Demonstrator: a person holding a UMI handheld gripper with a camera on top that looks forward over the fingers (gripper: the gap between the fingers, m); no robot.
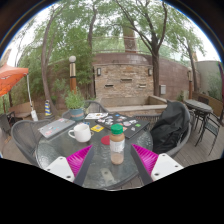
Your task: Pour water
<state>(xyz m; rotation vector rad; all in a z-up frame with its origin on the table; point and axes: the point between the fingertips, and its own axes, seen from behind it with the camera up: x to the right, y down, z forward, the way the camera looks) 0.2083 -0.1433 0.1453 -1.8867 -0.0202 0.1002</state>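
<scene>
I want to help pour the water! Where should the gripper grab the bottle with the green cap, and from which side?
Probably around its middle, below the green cap. The bottle stands upright on the glass table, just ahead of the open gripper and between its fingers' line, so coming straight forward from the near side looks best. Its round, straight body should fit between the pink pads; the narrower cap would give less hold.

The tabletop (70, 150) looked like clear glass, pretty glossy, with a dark metal rim. The bottle (117, 145) seemed to be see-through plastic with a matt green cap. White mug (81, 132) looked like smooth glazed ceramic. The wall (125, 78) behind was rough brick.
</scene>
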